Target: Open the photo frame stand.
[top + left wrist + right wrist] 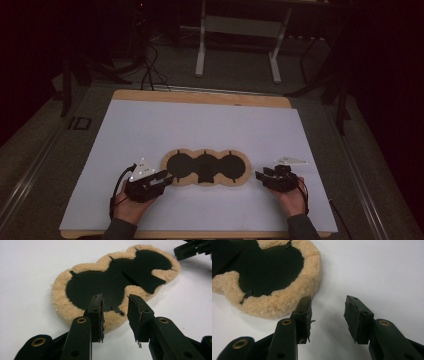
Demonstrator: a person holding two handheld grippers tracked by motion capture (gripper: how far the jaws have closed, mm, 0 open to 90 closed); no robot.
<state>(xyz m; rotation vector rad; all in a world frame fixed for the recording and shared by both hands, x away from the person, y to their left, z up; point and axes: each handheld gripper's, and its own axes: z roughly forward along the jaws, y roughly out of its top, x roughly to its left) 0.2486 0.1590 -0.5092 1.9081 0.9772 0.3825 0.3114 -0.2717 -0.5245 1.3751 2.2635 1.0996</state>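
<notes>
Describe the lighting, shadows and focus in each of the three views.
High view: dim overall, the room behind nearly black, the white sheet the brightest area, and the fleece-edged pad small and soft. Left gripper view: evenly lit, the pad sharp, soft shadows under the jaws, the corners darkened. Right gripper view: bright sheet, a faint shadow beside the pad, the near jaw edges slightly blurred.

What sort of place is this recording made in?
Probably a dim lab or workshop set up for recording: a wooden table covered with a white sheet, a metal stand and loose cables on the carpeted floor behind.
</notes>
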